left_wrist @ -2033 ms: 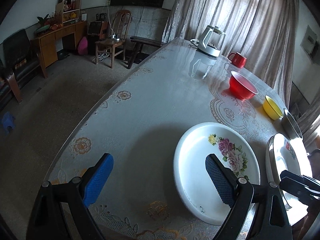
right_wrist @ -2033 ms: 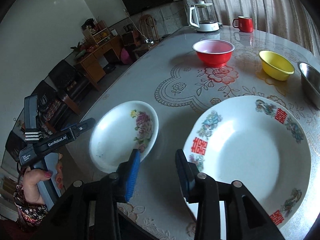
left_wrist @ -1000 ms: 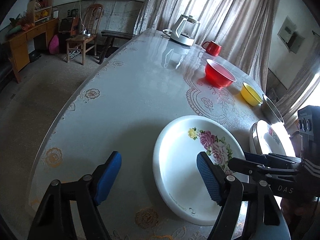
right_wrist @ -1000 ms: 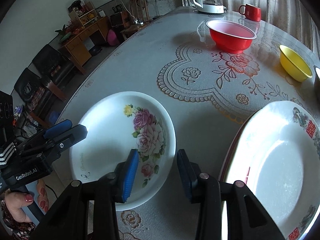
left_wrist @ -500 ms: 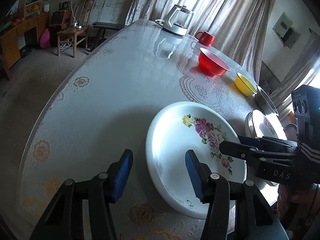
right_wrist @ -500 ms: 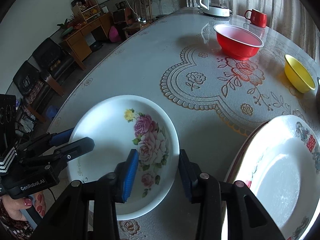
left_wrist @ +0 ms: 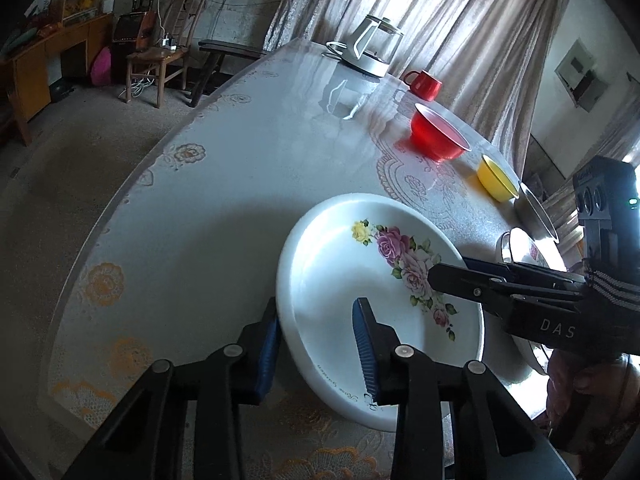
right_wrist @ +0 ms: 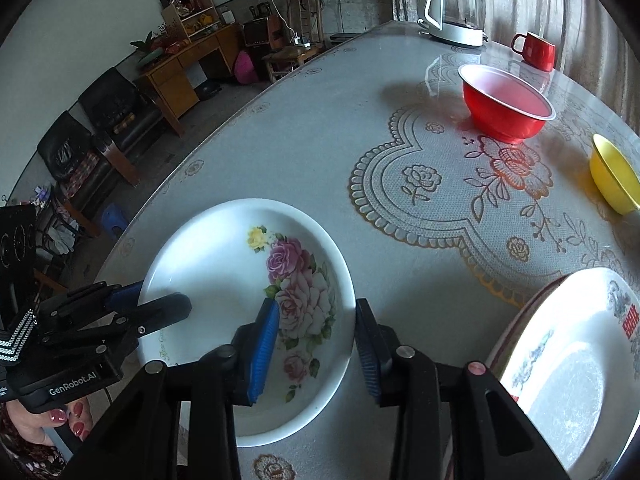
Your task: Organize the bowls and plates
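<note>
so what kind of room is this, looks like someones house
Most likely a lived-in home, a dining and living room in one. A large dining table under a lace-patterned cover holds an electric kettle and a red mug; behind it stand a wooden desk and black armchairs.

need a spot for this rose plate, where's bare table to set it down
Free: the wide stretch of table left of the rose plate, back toward the kettle. Also the lace mat before the red bowl. Crowded: the right edge, with the yellow bowl and big plate.
</note>
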A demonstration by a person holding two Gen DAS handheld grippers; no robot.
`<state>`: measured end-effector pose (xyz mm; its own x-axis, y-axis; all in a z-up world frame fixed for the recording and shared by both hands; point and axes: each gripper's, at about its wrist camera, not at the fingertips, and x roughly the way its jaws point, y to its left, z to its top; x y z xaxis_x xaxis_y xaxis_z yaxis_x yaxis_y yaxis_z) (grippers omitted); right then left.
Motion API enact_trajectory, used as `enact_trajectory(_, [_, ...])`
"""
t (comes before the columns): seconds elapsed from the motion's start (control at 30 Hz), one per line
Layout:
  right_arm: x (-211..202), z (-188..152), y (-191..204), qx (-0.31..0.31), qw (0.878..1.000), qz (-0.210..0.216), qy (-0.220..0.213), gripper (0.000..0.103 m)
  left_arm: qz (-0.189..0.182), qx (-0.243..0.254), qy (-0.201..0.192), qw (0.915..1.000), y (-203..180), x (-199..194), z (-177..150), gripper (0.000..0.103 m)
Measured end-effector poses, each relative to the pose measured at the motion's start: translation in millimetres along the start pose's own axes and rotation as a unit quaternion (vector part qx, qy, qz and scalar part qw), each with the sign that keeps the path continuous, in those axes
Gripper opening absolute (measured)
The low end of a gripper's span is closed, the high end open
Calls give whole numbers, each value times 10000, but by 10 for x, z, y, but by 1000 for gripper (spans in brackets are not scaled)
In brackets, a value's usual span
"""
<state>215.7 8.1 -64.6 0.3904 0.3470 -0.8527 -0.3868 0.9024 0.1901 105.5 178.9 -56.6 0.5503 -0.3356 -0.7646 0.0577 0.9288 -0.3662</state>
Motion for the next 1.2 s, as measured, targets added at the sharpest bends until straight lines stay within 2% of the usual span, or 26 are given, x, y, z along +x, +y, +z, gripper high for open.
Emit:
enact_trajectory(0.2, [75, 12, -3, 134, 9998, 137, 56, 40, 21, -21, -73, 10000, 21, -68, -14, 35])
enact_trajectory(0.33, [90, -58, -54, 144, 9997, 63, 164, 40, -10, -27, -10, 10000, 33, -24, -53, 34])
enact_trajectory(0.43, [97, -78, -21, 9, 9999, 40, 127, 33, 11, 53, -14, 10000, 7, -14, -62, 29])
enact_trajectory(0.53, [120, -59, 15, -107, 9999, -69, 116, 29, 115, 152, -76, 9998, -22, -8, -68, 28])
enact_trajectory(0.67, [108, -47, -38, 68, 9999, 0, 76, 23, 141, 84, -123, 9998, -6, -17, -66, 28])
enact_trajectory(1.2, [-77, -32, -99, 423, 9983, 332, -227, 19, 217, 180, -489, 9984, -173, -242, 127, 28])
